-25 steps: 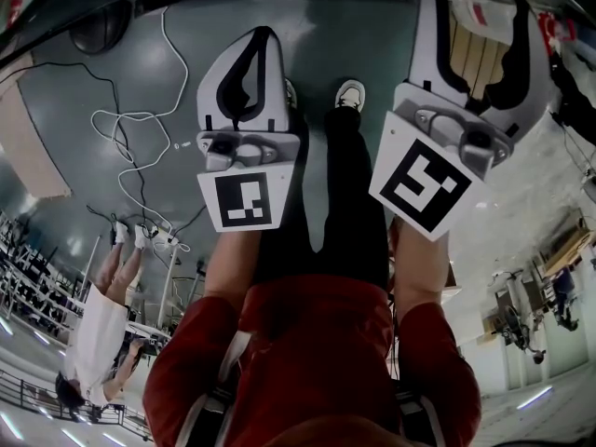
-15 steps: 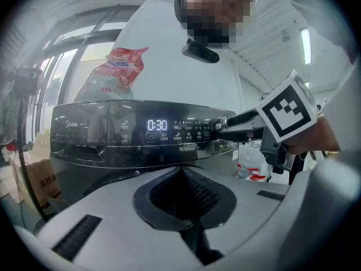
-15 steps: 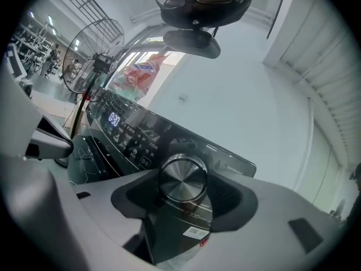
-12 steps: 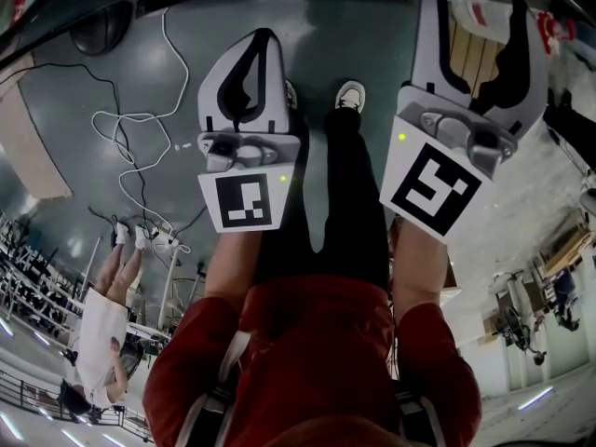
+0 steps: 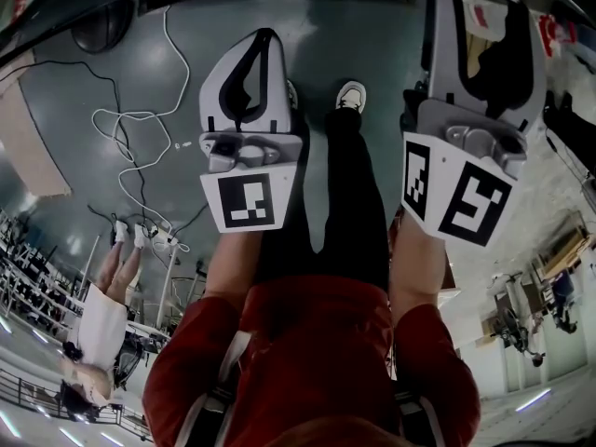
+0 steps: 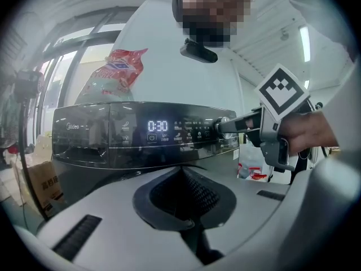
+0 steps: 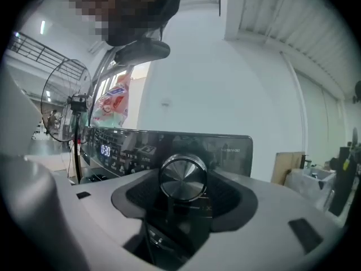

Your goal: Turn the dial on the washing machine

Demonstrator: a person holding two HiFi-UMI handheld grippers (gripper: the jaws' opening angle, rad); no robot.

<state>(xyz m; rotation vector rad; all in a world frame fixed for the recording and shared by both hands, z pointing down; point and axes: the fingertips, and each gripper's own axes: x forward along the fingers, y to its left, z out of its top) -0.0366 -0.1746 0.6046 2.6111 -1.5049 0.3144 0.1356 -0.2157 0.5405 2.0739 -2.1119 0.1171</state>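
Two grippers, one washing machine [image 6: 84, 145], one dial [image 7: 182, 178]: the right gripper [image 6: 230, 126] is clamped on the dial, toward the right of the control panel; the left gripper [image 6: 183, 171] has its jaws together on nothing, back from the single lit display [image 6: 157, 126] — it reads 0:30. One red-and-white bag [image 6: 115, 72] lies atop the machine; the head view hides the dial behind the right gripper — the panel's small print is unreadable.

left gripper [image 5: 263, 37] closed, right gripper [image 7: 182, 178] clamped
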